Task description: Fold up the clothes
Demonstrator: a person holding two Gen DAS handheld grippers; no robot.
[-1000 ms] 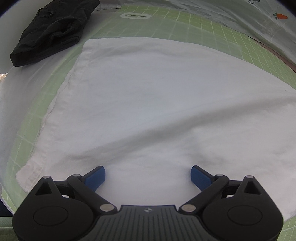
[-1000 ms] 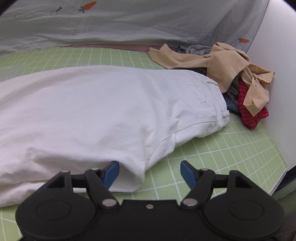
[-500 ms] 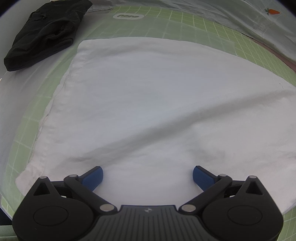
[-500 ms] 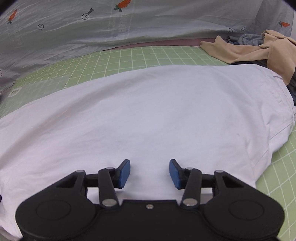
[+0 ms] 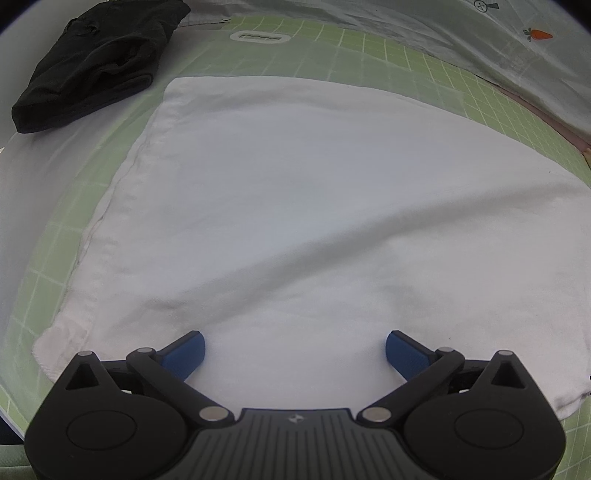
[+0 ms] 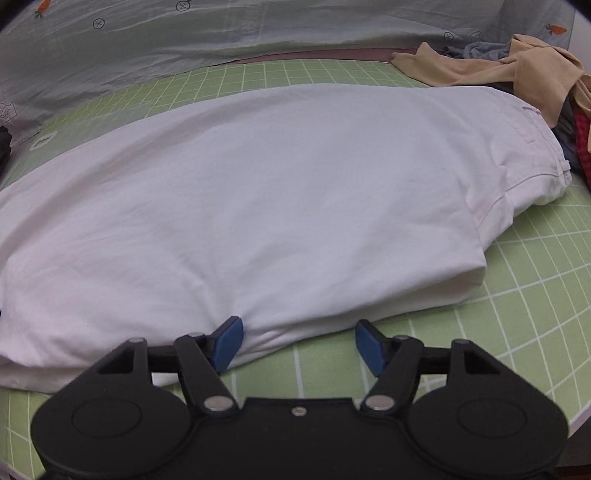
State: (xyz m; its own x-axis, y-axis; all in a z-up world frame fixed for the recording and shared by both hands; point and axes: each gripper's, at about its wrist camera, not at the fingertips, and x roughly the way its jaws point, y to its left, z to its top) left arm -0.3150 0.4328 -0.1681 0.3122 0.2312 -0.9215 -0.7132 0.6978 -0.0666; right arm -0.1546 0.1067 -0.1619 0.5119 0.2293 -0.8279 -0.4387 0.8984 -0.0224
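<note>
Both tools stand wide apart and hold nothing. From the left tool, the blue pads hover over the near part of the white trousers; from the right tool, one pad touches the trousers' near folded edge while the other hangs over bare green cutting mat.

Taking the trousers as the landmark: they lie along the mat, doubled lengthwise as far as can be told, hem end to the left, waistband and pocket seams to the right. Beyond the hem end sits a folded black garment. Past the waistband lies a loose heap of clothes, tan on top, red check beneath. Behind the trousers runs a grey sheet with carrot prints.

My judgement: the cloth is a soft but fairly weighty cotton twill, limp enough to sag and slide between layers, not fragile. Seamed spots grip best, so take hold at the hem corners and the waistband, pinching all layers together, since a bite on the top layer alone would peel the fold open.
</note>
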